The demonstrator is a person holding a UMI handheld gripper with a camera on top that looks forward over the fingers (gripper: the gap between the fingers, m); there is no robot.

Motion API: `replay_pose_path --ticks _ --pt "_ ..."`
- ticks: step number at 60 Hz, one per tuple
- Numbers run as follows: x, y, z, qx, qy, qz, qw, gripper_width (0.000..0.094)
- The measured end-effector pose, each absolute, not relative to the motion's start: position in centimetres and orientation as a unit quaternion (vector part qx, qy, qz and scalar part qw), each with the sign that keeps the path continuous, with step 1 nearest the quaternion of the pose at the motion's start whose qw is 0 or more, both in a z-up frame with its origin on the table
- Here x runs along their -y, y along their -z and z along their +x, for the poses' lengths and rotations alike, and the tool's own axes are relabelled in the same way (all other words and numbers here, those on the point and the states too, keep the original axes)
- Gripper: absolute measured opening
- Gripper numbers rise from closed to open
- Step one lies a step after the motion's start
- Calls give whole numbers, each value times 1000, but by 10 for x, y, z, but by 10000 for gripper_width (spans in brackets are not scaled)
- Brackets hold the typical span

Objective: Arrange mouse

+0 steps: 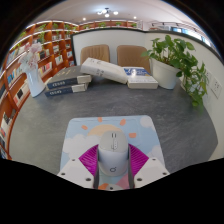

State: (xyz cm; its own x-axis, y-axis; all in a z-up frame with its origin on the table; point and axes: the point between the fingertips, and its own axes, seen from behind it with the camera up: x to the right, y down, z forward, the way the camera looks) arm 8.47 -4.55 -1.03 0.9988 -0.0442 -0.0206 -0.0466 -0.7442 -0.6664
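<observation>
A white mouse [113, 152] sits between my gripper's [113, 162] two fingers, its front end pointing away from me. The magenta pads [91, 158] press against both of its sides, so the gripper is shut on it. The mouse is over a light mouse pad with a colourful pattern [85, 133] that lies on the grey table just ahead of the fingers. I cannot tell whether the mouse rests on the pad or is held slightly above it.
Beyond the mouse pad are stacked books [68, 84], a tilted white box [105, 70] and another flat book [143, 83]. A white vase [33, 78] stands to the left, a potted plant [185, 60] to the right. Chairs [96, 52] and bookshelves [14, 85] lie behind.
</observation>
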Motion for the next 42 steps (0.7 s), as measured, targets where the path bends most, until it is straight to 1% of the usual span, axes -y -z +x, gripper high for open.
replay_pose_path --ticks 3,6,10,12,16,18,19,22,26,31,36,42 --pt "46 13 85 -17 0 -934 356 449" --pt "46 12 86 -17 -1 -935 355 473" --pt "47 13 86 -13 1 -939 344 505" --pt "48 13 88 -10 7 -942 335 541" --pt "50 9 96 -4 36 -948 317 740" --pt "49 2 97 4 45 -948 316 835" --pt "48 -3 97 8 49 -947 318 868" --pt "45 -19 94 14 49 -944 325 869" --pt "40 -49 90 19 50 -938 344 861" --pt "33 -98 80 19 45 -925 376 860" --pt "33 -145 66 21 37 -916 398 857" --pt "38 -194 42 24 24 -902 431 858"
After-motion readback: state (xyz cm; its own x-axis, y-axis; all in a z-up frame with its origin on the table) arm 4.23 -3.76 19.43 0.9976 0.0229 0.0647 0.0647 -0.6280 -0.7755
